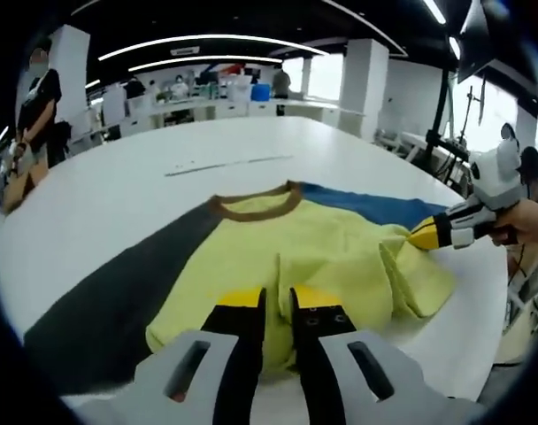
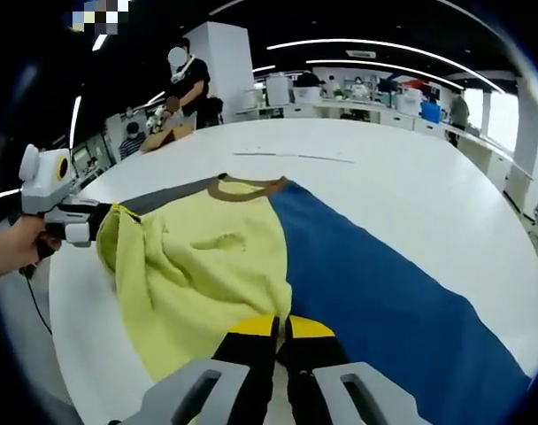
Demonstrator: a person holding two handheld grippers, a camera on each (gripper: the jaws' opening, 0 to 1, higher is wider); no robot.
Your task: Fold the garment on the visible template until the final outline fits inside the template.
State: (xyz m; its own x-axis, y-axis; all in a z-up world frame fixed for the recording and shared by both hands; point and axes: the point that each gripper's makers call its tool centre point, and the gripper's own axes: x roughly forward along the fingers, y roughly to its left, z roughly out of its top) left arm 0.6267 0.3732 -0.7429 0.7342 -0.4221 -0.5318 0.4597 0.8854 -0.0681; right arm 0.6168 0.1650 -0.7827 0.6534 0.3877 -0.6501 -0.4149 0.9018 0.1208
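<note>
Lying across a white round table [image 1: 119, 186], a yellow T-shirt [image 1: 313, 257] with a brown collar [image 1: 256, 205] covers the middle of a flat template whose one half is dark grey [image 1: 110, 301] and whose other half is blue [image 1: 375, 205].

In the left gripper view, the left gripper [image 1: 276, 301] rises from the bottom edge with its yellow-tipped jaws nearly together and a fold of the shirt's hem pinched between them. From the right side of that view comes the right gripper [image 1: 426, 235], held by a hand [image 1: 530, 223]; its yellow tip touches a bunched, folded-over part of the shirt near the blue panel, though whether cloth sits between its jaws cannot be told from there.

In the right gripper view, the right gripper [image 2: 282, 329] has its jaws close together on the shirt's edge, just where the yellow cloth [image 2: 207, 274] meets the blue panel [image 2: 384, 283]. The left gripper [image 2: 105, 220] enters from the left, held by a hand [image 2: 17, 243], at a raised, rumpled corner of the shirt over the grey strip [image 2: 167, 199]. The collar [image 2: 244, 188] lies flat towards the far side.

A thin line or strip [image 1: 229, 165] lies on the table beyond the shirt. People [image 2: 191, 84] stand past the table's far rim.
</note>
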